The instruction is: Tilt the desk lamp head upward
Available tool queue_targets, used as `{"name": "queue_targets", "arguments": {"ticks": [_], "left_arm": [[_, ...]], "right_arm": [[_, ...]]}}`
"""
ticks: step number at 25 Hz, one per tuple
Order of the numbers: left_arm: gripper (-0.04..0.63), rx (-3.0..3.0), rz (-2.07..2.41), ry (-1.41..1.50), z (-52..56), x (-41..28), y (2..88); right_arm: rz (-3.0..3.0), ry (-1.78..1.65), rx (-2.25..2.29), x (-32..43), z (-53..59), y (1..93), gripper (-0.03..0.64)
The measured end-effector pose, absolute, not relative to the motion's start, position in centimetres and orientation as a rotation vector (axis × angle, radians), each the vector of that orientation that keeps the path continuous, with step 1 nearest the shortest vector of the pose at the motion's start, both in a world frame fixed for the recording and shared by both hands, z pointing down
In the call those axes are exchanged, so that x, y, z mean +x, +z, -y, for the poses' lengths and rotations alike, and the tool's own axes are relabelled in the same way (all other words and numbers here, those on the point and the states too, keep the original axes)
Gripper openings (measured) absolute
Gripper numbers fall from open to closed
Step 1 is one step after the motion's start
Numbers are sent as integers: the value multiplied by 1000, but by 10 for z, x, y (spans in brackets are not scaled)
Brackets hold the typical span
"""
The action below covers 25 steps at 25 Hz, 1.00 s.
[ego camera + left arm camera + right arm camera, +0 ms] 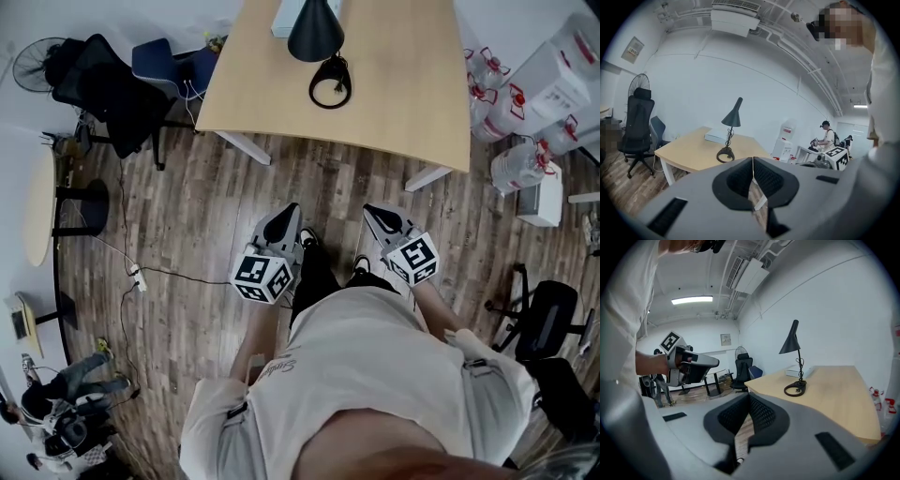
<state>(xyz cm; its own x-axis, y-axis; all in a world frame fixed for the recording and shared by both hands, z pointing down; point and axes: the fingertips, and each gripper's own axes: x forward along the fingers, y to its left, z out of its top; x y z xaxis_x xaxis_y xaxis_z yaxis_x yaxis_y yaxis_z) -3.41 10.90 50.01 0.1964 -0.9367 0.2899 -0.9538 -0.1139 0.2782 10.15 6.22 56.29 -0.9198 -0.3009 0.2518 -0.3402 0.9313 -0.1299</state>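
The black desk lamp stands on the light wooden desk (394, 103). Its cone head (316, 28) points down, above a ring-shaped base (330, 82) with the cord coiled round the stem. In the left gripper view the lamp (732, 117) is far ahead; in the right gripper view the lamp (791, 339) is ahead to the right. My left gripper (289, 215) and right gripper (376, 214) hang over the wooden floor short of the desk, well apart from the lamp. Both are shut and hold nothing; the pads meet in the left gripper (753, 180) and the right gripper (749, 416).
A white box (281, 19) lies on the desk behind the lamp. A black office chair (103, 89) and blue chair (169, 61) stand left of the desk, water bottles (525, 159) at its right. A cable and power strip (139, 278) lie on the floor. Another chair (548, 323) stands at the right.
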Motion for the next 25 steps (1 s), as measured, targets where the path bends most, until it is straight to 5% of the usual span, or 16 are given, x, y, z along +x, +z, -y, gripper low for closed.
{"name": "queue_targets", "arguments": {"ticks": [25], "left_arm": [[17,2316,1537,-14,23,-226,487]], "right_arm": [[2776,223,925,-65,62,517,-5]]}}
